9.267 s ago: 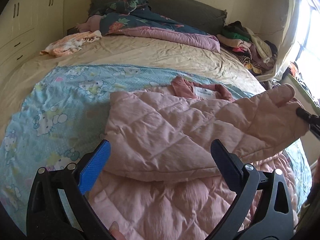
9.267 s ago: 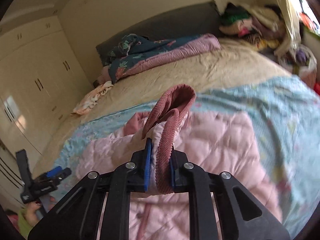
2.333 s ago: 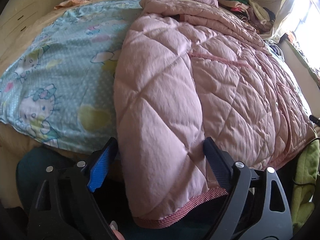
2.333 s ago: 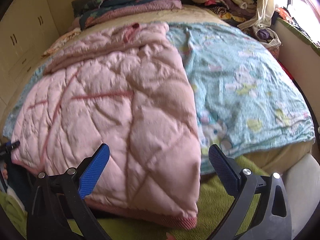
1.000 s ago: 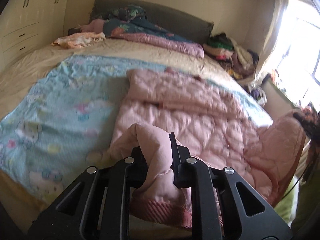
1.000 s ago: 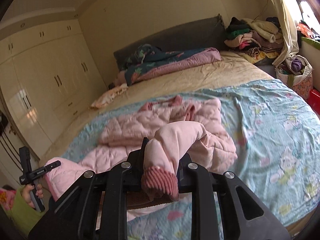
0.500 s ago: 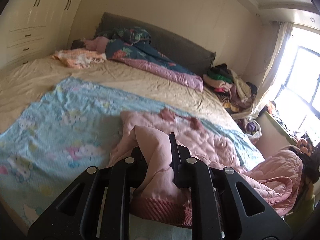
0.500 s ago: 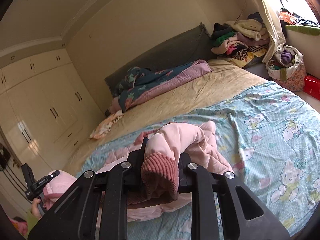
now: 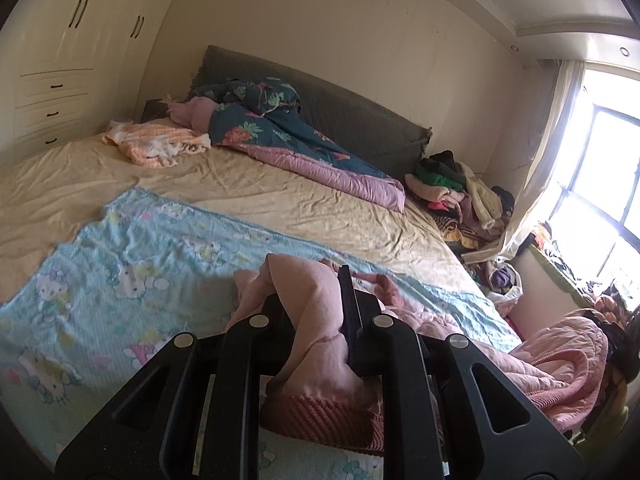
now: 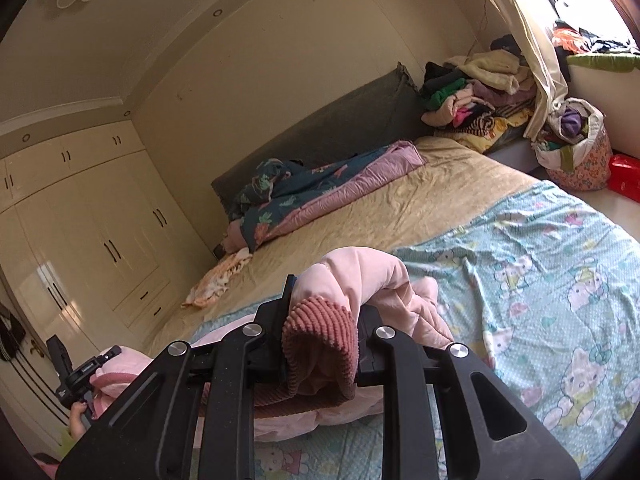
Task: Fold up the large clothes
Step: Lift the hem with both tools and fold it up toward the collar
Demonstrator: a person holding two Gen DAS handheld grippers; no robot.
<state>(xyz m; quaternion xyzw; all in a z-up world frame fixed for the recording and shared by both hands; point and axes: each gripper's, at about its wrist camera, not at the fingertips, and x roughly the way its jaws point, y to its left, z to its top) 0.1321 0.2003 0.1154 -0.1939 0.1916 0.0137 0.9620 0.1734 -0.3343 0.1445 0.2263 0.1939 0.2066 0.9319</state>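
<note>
Jacket: pink quilted jacket [image 9: 320,320] hangs bunched over the blue cat blanket [image 9: 120,264] on the bed.
Left gripper [image 9: 320,336]: I pinch one ribbed hem corner tight.
Right gripper [image 10: 320,344]: I pinch the other corner.
Done: hem lifted.
Left: lay it over, flatten.
</note>
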